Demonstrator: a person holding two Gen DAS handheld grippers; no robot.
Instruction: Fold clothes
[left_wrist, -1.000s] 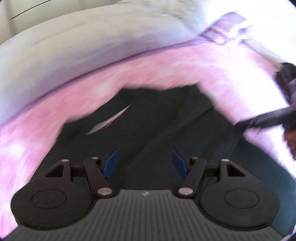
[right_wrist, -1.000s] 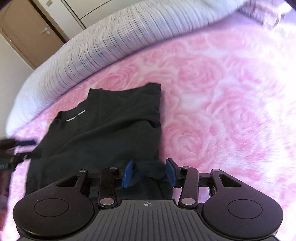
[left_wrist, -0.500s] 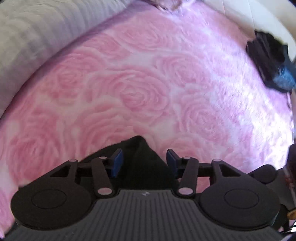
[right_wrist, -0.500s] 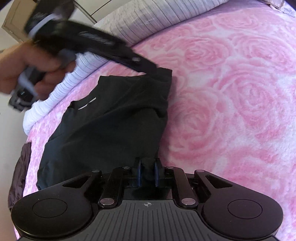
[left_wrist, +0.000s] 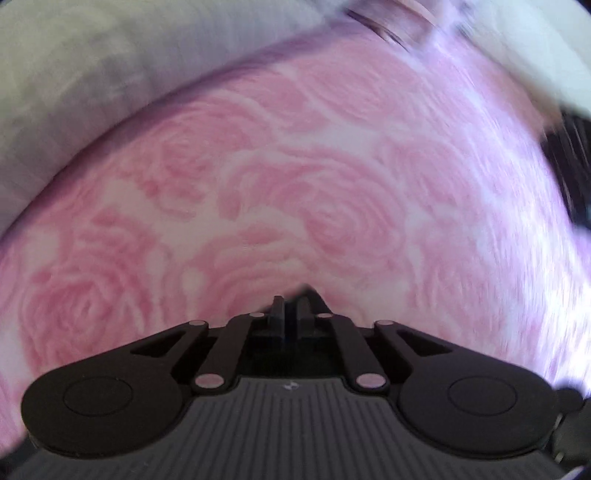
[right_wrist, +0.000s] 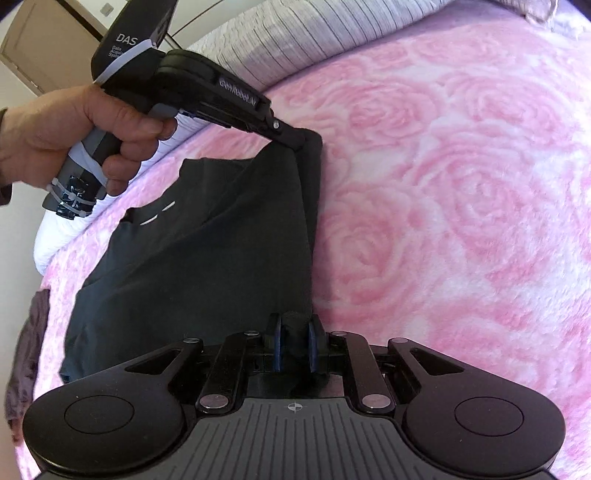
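Dark heap (left_wrist: 567, 162) at right edge, blurred and cut off; purple cloth (right_wrist: 26, 350) half out of frame

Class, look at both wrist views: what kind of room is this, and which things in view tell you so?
Most likely a bedroom. A pink rose-patterned blanket covers a wide soft surface, a striped pillow or bolster lies along its far edge, and a wooden door stands behind. A black T-shirt lies spread on the blanket.
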